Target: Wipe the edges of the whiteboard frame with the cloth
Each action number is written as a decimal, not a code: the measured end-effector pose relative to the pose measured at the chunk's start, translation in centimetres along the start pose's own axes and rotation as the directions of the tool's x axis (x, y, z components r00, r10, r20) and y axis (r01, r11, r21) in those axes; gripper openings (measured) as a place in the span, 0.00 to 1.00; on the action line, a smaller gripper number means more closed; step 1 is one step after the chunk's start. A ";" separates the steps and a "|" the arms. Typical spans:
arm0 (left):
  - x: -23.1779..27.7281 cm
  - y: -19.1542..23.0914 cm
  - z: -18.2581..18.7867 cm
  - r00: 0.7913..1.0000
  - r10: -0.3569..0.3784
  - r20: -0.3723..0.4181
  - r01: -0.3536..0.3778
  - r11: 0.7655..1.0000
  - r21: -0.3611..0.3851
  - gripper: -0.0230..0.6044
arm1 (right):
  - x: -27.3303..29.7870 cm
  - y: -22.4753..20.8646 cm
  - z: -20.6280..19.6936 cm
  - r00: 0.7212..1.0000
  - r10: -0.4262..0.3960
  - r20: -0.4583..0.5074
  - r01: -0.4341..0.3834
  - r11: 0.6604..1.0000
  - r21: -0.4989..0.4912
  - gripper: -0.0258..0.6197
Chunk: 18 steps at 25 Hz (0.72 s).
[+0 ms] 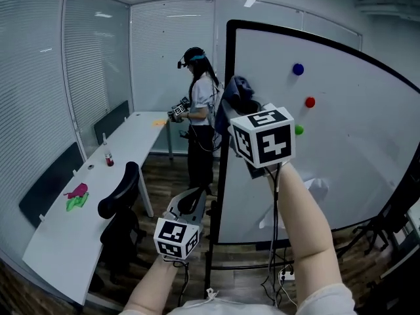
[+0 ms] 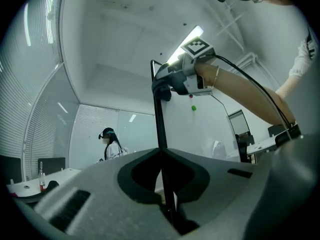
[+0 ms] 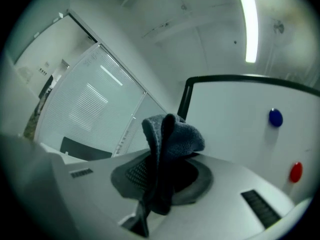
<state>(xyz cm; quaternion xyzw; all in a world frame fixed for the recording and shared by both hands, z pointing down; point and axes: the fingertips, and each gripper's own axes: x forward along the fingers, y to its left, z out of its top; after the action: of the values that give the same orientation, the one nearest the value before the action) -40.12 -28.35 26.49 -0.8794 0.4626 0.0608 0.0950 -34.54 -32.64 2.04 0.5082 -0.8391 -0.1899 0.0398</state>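
no words, brands or numbers to read anywhere here. just black-and-white square patterns on the 2 marker cubes (image 1: 264, 138), and those spell nothing.

One whiteboard (image 1: 341, 149) stood there, and three magnets dotted it: one blue magnet (image 1: 298, 69), one red magnet (image 1: 310, 102), one green magnet (image 1: 298, 130). One cloth (image 3: 172, 134), that was all. Two tongs were in play, the left tongs (image 2: 160, 151) and the right tongs (image 3: 160, 169). One long table (image 1: 59, 241) ran down the side, with one bottle (image 1: 109, 157) on it and one black chair (image 1: 121, 189) beside it. One other person (image 1: 200, 110) stood at the back.
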 end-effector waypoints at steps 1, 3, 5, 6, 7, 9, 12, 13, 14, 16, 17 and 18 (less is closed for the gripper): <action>0.1 0.0 0.2 1.000 0.001 0.002 -0.001 1.000 0.007 0.07 | 0.0 -0.4 0.9 0.999 -0.031 0.021 0.031 0.999 -0.015 0.15; 0.4 -0.4 0.5 1.000 -0.007 0.004 0.007 1.000 0.009 0.07 | 0.0 -1.3 2.6 0.995 -0.084 0.055 0.086 0.995 -0.044 0.15; 0.7 -0.9 0.6 1.000 -0.016 0.004 0.016 1.000 0.014 0.07 | 0.2 -1.9 4.1 0.992 -0.107 0.071 0.111 0.992 -0.053 0.15; 0.7 -1.0 0.5 1.000 -0.017 0.003 0.017 1.000 0.018 0.07 | 0.3 -2.1 4.7 0.991 -0.110 0.075 0.114 0.992 -0.052 0.15; 0.7 -1.1 0.4 1.000 -0.015 0.002 0.015 1.000 0.022 0.07 | 0.4 -2.1 5.2 0.991 -0.110 0.076 0.114 0.992 -0.052 0.15; 0.6 -1.3 0.1 1.000 -0.013 -0.002 0.013 1.000 0.018 0.07 | 0.7 -2.2 6.0 0.991 -0.108 0.075 0.113 0.992 -0.056 0.15; 0.8 -1.7 -0.1 0.999 -0.027 -0.017 0.027 1.000 0.012 0.07 | 0.8 -2.4 7.4 0.990 -0.113 0.079 0.119 0.990 -0.081 0.15; 0.9 -1.8 -0.1 0.999 -0.032 -0.026 0.033 0.999 0.017 0.07 | 0.9 -2.6 8.1 0.989 -0.120 0.086 0.128 0.987 -0.096 0.15; 1.1 -1.8 -0.1 0.999 -0.037 -0.035 0.038 0.999 0.026 0.07 | 1.0 -2.8 8.8 0.987 -0.128 0.093 0.138 0.984 -0.111 0.15; 1.3 -1.6 -0.1 0.998 -0.041 -0.051 0.043 0.998 0.036 0.07 | 1.3 -3.3 10.0 0.983 -0.147 0.109 0.161 0.978 -0.136 0.15; 1.3 -1.5 0.0 0.998 -0.040 -0.055 0.042 0.998 0.038 0.07 | 1.5 -3.5 10.6 0.981 -0.154 0.117 0.171 0.974 -0.147 0.15; 1.3 -1.3 0.2 0.998 -0.038 -0.056 0.040 0.998 0.043 0.07 | 1.6 -3.6 11.2 0.979 -0.159 0.126 0.178 0.972 -0.154 0.15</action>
<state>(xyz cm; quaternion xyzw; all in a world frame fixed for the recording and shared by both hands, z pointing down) -38.29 -28.67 26.18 -0.8872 0.4490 0.0244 0.1029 -35.19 -32.45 -9.80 0.5611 -0.7753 -0.2895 0.0179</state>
